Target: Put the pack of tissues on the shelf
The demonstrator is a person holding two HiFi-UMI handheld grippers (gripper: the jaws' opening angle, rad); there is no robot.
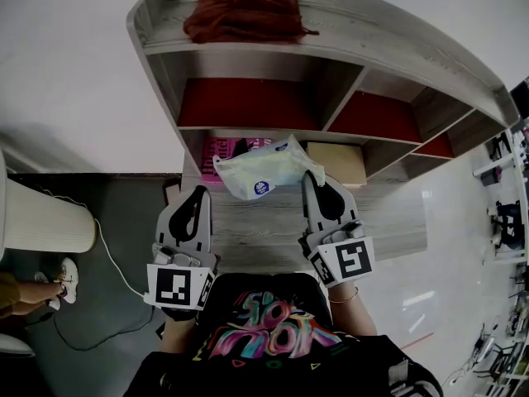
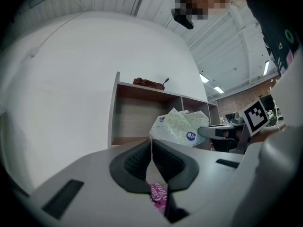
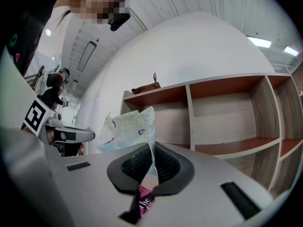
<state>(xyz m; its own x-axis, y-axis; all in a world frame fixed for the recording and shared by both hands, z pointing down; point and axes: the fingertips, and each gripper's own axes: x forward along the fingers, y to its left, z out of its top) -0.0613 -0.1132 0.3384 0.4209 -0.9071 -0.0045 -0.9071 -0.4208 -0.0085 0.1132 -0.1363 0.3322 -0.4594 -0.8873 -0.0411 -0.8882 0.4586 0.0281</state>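
Observation:
The pack of tissues [image 1: 266, 169], pale green and white plastic with a blue round label, hangs in the air in front of the wooden shelf unit [image 1: 248, 50]. My right gripper [image 1: 312, 175] is shut on the thin sealed edge at the pack's right end. In the right gripper view that edge is pinched between the jaws [image 3: 152, 148], and the pack [image 3: 127, 129] stands up to the left. My left gripper [image 1: 198, 191] is lower left of the pack, apart from it, shut and holding nothing [image 2: 152, 144]. From there the pack [image 2: 181, 126] shows ahead before the shelf [image 2: 137, 119].
A maroon cloth [image 1: 244, 13] lies on the shelf's top board. In a lower compartment behind the pack are a pink box [image 1: 221, 150] and a tan box [image 1: 337, 163]. A white cylinder [image 1: 41, 222], a cable [image 1: 116, 265] and a person's shoe [image 1: 64, 276] are on the floor at the left.

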